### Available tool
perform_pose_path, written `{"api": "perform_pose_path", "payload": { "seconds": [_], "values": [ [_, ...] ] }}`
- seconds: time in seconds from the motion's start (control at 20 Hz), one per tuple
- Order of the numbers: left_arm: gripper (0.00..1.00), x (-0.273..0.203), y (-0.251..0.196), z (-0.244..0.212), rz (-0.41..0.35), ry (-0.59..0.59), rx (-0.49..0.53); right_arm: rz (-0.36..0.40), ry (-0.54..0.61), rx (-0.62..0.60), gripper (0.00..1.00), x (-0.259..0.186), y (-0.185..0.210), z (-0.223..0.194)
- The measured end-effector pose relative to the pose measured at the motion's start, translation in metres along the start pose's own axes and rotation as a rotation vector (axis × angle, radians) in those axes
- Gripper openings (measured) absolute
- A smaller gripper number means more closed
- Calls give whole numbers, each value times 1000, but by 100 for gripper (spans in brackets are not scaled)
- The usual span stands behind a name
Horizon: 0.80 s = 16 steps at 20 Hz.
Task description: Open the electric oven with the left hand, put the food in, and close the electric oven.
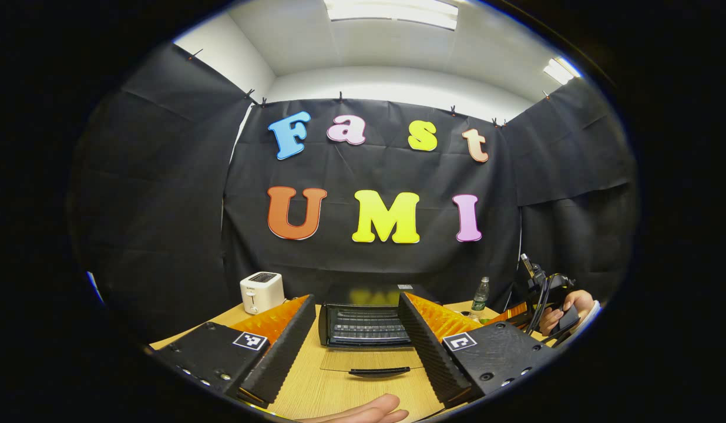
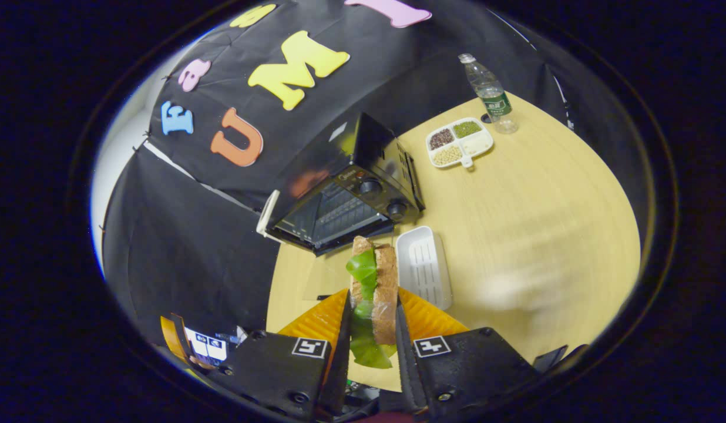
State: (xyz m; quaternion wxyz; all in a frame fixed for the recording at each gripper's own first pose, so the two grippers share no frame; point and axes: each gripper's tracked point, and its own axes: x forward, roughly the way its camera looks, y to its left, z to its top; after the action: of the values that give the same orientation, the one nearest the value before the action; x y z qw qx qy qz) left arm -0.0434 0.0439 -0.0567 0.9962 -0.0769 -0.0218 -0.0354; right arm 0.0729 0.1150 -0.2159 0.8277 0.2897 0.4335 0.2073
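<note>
Right gripper view showed my right claw [image 2: 370, 329] clenched on the sandwich [image 2: 375, 288], the open oven [image 2: 339, 205] just ahead, left claw [image 1: 354, 346] released, so insertion came next.

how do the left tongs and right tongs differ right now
The left tongs stand spread wide with nothing between their fingers, while the right tongs are closed on a sandwich of brown bread and green lettuce. The left tongs point level at the oven, whose glass door lies folded down on the table; the right tongs look down on the oven from above. Both have orange-backed, ribbed black fingers.
</note>
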Motion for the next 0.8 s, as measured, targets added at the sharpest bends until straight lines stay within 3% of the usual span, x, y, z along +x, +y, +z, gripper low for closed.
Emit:
{"api": "perform_pose_path", "payload": {
  "seconds": [0.25,0.45,0.65,0.7,0.75,0.8],
  "values": [
    [93,-8,23,-6,1,3,-35,151,-94,126,39,42,39,-10],
    [94,-13,37,-14,-1,23,-63,217,-171,226,39,91,62,-21],
    [94,-12,47,-18,-4,32,-58,232,-334,354,39,138,72,-14],
    [94,-12,47,-21,-11,38,-62,224,-378,368,30,148,72,-9],
    [94,-12,47,-24,-18,44,-66,221,-416,368,30,159,72,-3],
    [94,-11,48,-26,-24,51,-67,225,-450,364,39,167,77,2]
  ]
}}
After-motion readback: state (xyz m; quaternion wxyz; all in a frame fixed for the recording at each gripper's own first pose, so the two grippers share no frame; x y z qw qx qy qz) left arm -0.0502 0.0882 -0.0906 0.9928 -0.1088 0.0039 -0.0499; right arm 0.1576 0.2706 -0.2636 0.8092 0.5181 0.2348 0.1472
